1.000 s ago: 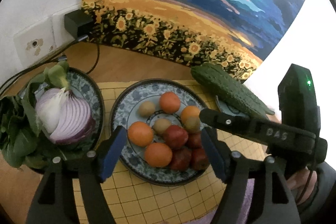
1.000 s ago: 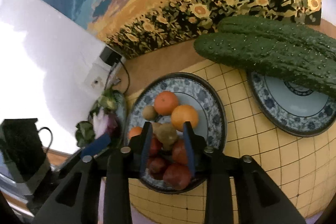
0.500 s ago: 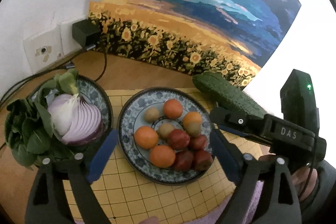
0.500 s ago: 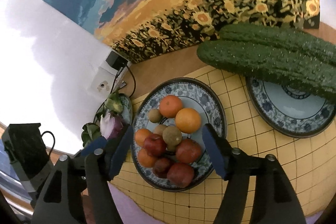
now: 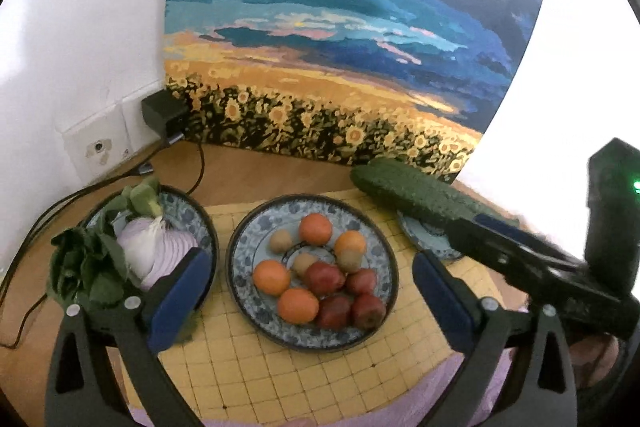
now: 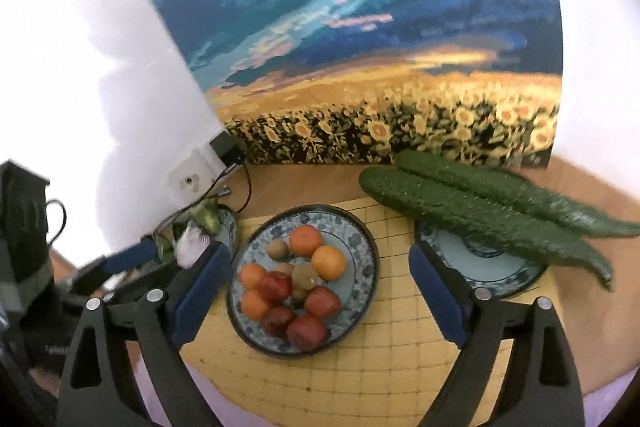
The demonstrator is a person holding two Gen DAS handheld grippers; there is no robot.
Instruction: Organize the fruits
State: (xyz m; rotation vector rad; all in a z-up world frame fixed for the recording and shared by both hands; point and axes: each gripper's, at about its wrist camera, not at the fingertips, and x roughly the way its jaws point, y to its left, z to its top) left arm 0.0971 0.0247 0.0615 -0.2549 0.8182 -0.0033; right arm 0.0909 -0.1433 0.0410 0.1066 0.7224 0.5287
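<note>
A blue-patterned plate in the middle of the yellow mat holds several oranges, red apples and small brown kiwis. My left gripper hovers above and in front of it, its jaws still opening, nothing between them. My right gripper also hangs over the plate's near side, jaws opening and empty. The right gripper's dark body shows at the right edge of the left wrist view.
A plate at the left carries a cut red onion and leafy greens. Two cucumbers lie across a plate at the right. A sunflower painting leans on the wall, with a plug and cables at the left.
The right gripper let go of a kiwi among the fruit, opened wide and drew back upward. The left gripper opened further and rose, so the plates look smaller.
</note>
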